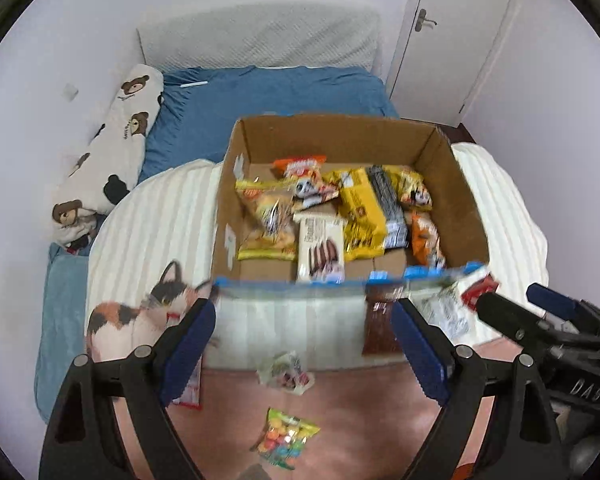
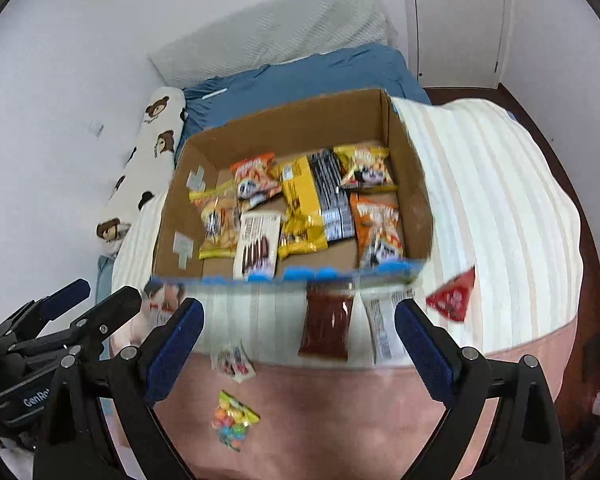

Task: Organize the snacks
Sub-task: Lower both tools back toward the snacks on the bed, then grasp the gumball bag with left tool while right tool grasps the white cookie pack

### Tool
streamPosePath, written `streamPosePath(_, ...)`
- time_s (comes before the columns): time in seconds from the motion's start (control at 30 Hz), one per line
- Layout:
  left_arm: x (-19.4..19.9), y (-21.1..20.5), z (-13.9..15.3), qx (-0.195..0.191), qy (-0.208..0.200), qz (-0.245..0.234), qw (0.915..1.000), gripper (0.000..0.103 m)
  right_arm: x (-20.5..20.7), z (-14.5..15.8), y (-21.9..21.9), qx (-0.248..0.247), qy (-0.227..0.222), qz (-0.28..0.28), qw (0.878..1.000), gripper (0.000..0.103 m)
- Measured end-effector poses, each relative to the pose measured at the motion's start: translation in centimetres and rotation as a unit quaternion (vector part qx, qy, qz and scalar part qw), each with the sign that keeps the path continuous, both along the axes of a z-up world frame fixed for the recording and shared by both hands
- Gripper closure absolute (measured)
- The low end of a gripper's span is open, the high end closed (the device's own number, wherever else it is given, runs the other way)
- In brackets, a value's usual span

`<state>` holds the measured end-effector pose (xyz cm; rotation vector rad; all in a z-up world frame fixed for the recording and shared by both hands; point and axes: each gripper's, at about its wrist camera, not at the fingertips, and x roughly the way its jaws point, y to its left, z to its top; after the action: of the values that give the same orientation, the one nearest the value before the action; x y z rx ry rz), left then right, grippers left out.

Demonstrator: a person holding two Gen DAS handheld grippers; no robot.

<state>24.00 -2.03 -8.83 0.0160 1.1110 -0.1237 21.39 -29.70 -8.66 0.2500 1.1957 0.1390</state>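
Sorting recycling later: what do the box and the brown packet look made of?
Box: corrugated cardboard, matte brown, with creased walls and tape patches inside. Brown packet: probably glossy plastic film, given its sheen and crimped top edge; motion blur leaves that uncertain.

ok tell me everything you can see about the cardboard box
The cardboard box is plain brown corrugated card, open-topped, upright on the striped blanket on the bed. Pale tape patches mark its inner left wall. Snack packets lie flat across its floor. A blue-edged clear bag lies against its near side.
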Motion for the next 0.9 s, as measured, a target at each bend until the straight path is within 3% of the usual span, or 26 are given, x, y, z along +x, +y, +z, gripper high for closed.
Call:
streamPosePath(0.13, -3.9, 0.8, -4.3, 0.037, 0.027, 0.003, 0.9989, 0.013, -2.9, -3.7, -0.9, 0.028, 0.039, -0.008, 0.999, 0.005)
streamPosePath(0.27, -6.5, 1.7, -10.8, 0.039, 0.112, 0.003, 0.9930, 0.013, -5.0, -9.0, -2.4, 0.036, 0.103, -0.020, 0.994, 0.005)
streamPosePath(0.47, -9.6, 1.1, -21.7, 0.074, 0.230, -0.010, 0.9705, 0.013, -6.0, -14.3, -3.5, 0.024, 0.151, -0.027, 0.988, 0.005)
streamPosePath(0.57, -9.7, 0.9, -24.9, 0.070, 0.260, -0.004, 0.9630, 0.013, -5.7, -15.8, -3.8, 0.011, 0.157, -0.024, 0.987, 0.005)
streamPosePath(0.67, -8.9, 1.3, -25.6, 0.049, 0.252, 0.015, 0.9665, 0.014, -4.6, -16.5, -4.4, -0.006, 0.151, -0.025, 0.988, 0.005)
streamPosePath(0.8, -7.6, 2.0, -25.2, 0.028, 0.239, 0.054, 0.9691, 0.029, -2.2, -17.5, -5.3, -0.035, 0.134, -0.032, 0.990, 0.005)
streamPosePath(0.9, -7.0, 1.6, -25.0, 0.025, 0.239, 0.061, 0.9688, 0.030, -0.4, -18.8, -5.1, -0.058, 0.129, -0.025, 0.990, 0.005)
